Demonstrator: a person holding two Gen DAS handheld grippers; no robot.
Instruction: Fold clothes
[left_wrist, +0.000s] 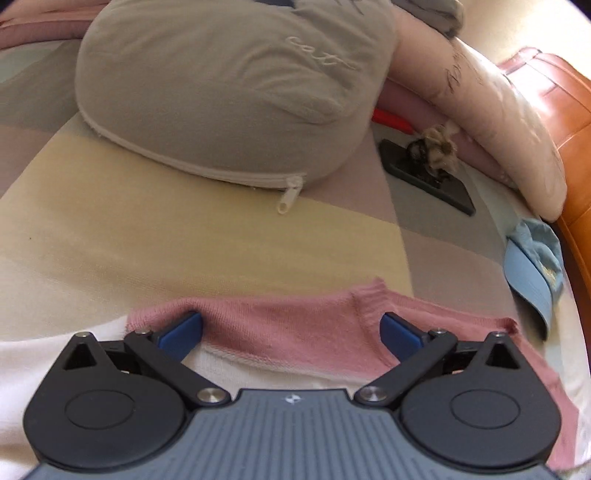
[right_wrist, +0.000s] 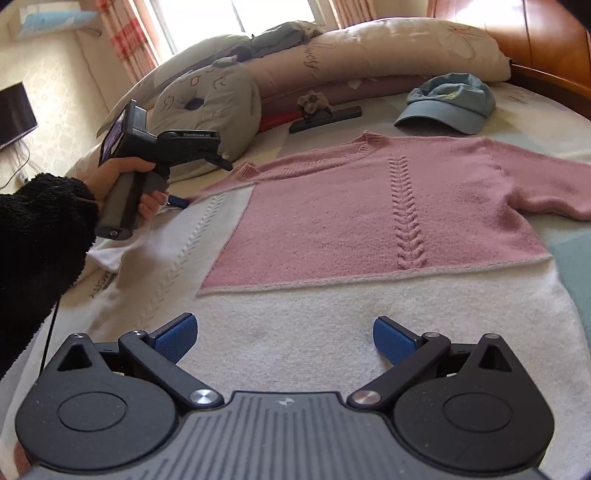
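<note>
The pink-and-white sweater (right_wrist: 369, 229) lies flat on the bed (left_wrist: 184, 229). The left gripper (left_wrist: 291, 328) fingers are spread wide at its shoulder edge, holding nothing. The right gripper (right_wrist: 284, 336) fingers are spread wide over its white hem, empty.

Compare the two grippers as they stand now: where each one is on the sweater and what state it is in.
The left gripper sits at the pink shoulder edge of the sweater, while the right gripper is over its white hem. The left gripper's fingers touch the knit, one tucked under the pink edge; the right gripper shows no such contact. Both are open, jaws wide apart, holding nothing.
</note>
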